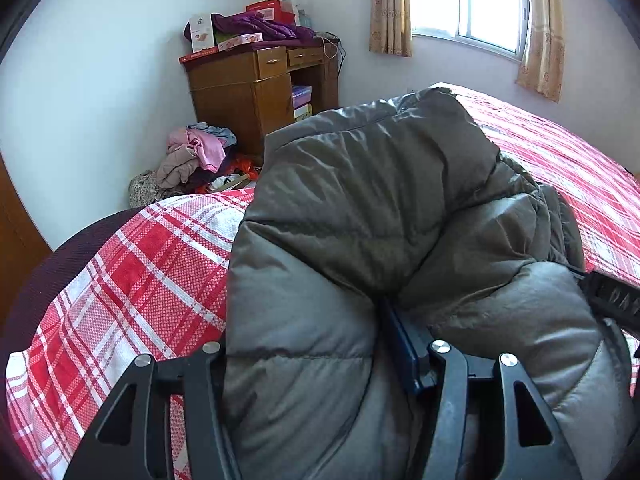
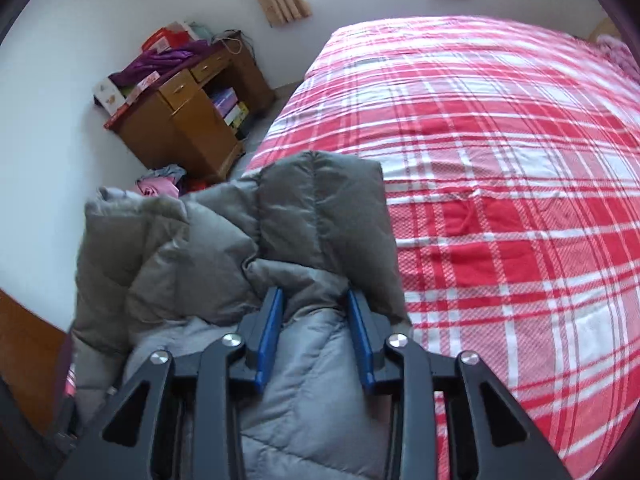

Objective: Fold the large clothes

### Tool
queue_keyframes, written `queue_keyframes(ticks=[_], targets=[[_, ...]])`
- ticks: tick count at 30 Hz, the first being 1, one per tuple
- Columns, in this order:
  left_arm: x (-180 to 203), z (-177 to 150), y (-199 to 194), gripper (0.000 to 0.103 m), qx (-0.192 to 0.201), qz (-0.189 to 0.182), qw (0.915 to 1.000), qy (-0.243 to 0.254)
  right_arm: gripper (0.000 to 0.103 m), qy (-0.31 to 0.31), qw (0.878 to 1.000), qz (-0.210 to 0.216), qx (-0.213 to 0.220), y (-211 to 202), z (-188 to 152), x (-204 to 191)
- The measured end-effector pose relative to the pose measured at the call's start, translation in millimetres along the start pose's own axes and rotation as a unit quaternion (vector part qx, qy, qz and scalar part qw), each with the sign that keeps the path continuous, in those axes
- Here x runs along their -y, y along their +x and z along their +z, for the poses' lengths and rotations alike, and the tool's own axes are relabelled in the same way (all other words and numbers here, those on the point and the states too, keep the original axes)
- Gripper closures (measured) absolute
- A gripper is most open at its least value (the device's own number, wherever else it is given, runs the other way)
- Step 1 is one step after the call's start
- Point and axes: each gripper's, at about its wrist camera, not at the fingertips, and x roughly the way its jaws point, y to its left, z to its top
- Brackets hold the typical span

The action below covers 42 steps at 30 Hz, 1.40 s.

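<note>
A grey puffer jacket [image 1: 372, 208] lies bunched on the bed with the red and white plaid sheet [image 1: 132, 264]. My left gripper [image 1: 312, 344] has its jaws spread wide around a thick fold of the jacket; only its right blue finger [image 1: 404, 356] shows, the left is buried in padding. In the right wrist view the jacket [image 2: 224, 240] is lifted at the bed's left edge. My right gripper [image 2: 316, 320] has both blue pads pressed on a thick padded fold between them. The plaid sheet [image 2: 500, 184] stretches away to the right.
A wooden desk [image 1: 256, 88] piled with boxes and purple cloth stands in the far corner. A heap of clothes [image 1: 192, 160] lies on the floor beside it. A curtained window [image 1: 468, 0] is on the far wall. The right gripper's black body [image 1: 612, 300] shows at the right edge.
</note>
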Motion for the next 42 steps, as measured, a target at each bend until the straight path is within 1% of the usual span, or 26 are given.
queue_keyframes(ticks=[3,5,6,10,13,17,19,22,23,24,25,27,28,29,31,33,34,36,38,40,42], targets=[[-0.8,0.6,1.5,0.043,-0.002,0.001,1.0,0.0,0.067,-0.042,0.999,-0.021,0.011,6.4,-5.4,-6.9],[0.0,1.3,2.4,0.043,-0.004,0.002,1.0,0.0,0.063,-0.073,0.997,-0.032,0.016,10.4,-8.5,-13.6],[0.5,1.6,2.8,0.043,-0.005,0.003,1.0,0.001,0.063,-0.085,0.996,-0.034,0.016,12.6,-9.8,-15.3],[1.8,3.0,4.7,0.043,-0.01,0.01,0.9999,0.003,0.063,-0.112,0.993,-0.046,0.012,21.8,-11.8,-18.1],[1.0,3.7,5.8,0.043,-0.013,0.008,0.9999,-0.001,0.062,-0.119,0.992,-0.049,0.007,27.1,-11.0,-19.4],[1.6,3.4,6.0,0.043,-0.014,0.01,0.9998,0.005,0.061,-0.1,0.995,-0.019,-0.001,30.6,-8.4,-8.9],[-1.9,4.0,5.7,0.043,-0.017,-0.003,0.9998,-0.002,0.061,-0.102,0.995,-0.014,-0.003,27.9,-10.3,-8.3],[-13.5,12.1,0.6,0.043,-0.034,-0.039,0.9985,-0.017,0.062,-0.092,0.996,0.002,0.002,25.4,-12.0,-2.3],[-18.4,16.7,-4.3,0.043,-0.029,-0.043,0.9984,-0.023,0.062,-0.093,0.996,0.0,0.003,25.0,-12.5,-2.7],[-25.0,23.7,-11.8,0.043,-0.015,-0.042,0.9984,-0.034,0.062,-0.098,0.995,-0.006,0.005,24.4,-13.3,-4.5],[-29.1,29.1,-15.7,0.043,-0.004,-0.039,0.9983,-0.042,0.062,-0.101,0.995,-0.009,0.006,24.6,-13.5,-5.3],[-37.4,49.5,-21.2,0.043,0.028,-0.028,0.9976,-0.058,0.062,-0.096,0.995,-0.003,0.007,23.9,-12.9,-3.8],[-37.2,55.5,-17.8,0.043,0.029,-0.022,0.9977,-0.057,0.062,-0.095,0.995,-0.001,0.008,23.5,-12.7,-3.2],[-35.2,63.3,-7.3,0.043,0.02,-0.016,0.9983,-0.053,0.062,-0.094,0.995,0.0,0.009,22.9,-13.4,-3.0],[-29.7,67.2,15.4,0.043,-0.004,-0.008,0.9989,-0.045,0.062,-0.096,0.995,-0.001,0.01,21.9,-14.5,-3.6],[-20.8,59.9,42.2,0.043,-0.033,0.003,0.9988,-0.035,0.062,-0.093,0.996,0.002,0.01,20.8,-15.6,-2.2],[-18.1,56.2,48.1,0.043,-0.038,0.006,0.9987,-0.033,0.062,-0.09,0.996,0.006,0.01,20.4,-15.6,-0.3],[-11.0,49.7,52.7,0.043,-0.033,0.021,0.9989,-0.025,0.062,-0.084,0.996,0.012,0.01,19.3,-15.3,3.1],[-3.3,46.4,54.1,0.043,-0.027,0.047,0.9985,-0.006,0.062,-0.081,0.997,0.015,0.009,18.1,-14.4,3.8],[3.9,44.2,55.4,0.043,-0.025,0.066,0.9974,0.012,0.062,-0.088,0.996,0.006,0.007,15.9,-13.6,-0.4],[1.0,44.2,57.1,0.043,-0.024,0.067,0.9974,0.012,0.061,-0.092,0.996,0.002,0.014,5.3,-8.9,-3.0]])
